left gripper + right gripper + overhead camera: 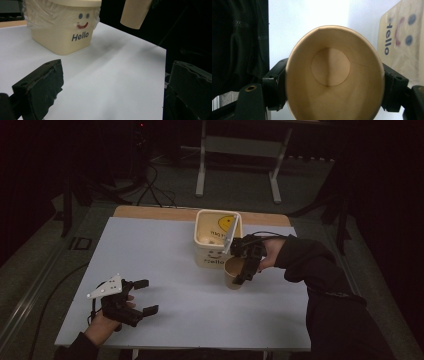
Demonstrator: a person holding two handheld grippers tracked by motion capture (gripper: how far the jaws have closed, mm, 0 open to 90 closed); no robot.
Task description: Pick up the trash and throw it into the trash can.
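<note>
Fingers: left gripper [145,296] jaws gaping wide, holding nothing, sitting near table [165,255] front edge | right gripper [334,90] jaws pinching paper cup [334,75] by its sides, squashing it oval | cup hanging clear of table, just beside cream "Hello" bucket [212,240].

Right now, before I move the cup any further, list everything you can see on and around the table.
paper cup: one, tan, empty, clamped between the right tool's jaws, off the table just in front of the bin
bin: one, cream, smiley face and "Hello" on its front, clear liner, far middle of the table
table: one, white top, wooden strip at the far edge
metal frame: one, pale grey, on the floor beyond the table
cables: several, black, floor at far left
left tool: one, black, open, near left of the table
right tool: one, black, shut on the cup
sleeves: two, dark
</note>
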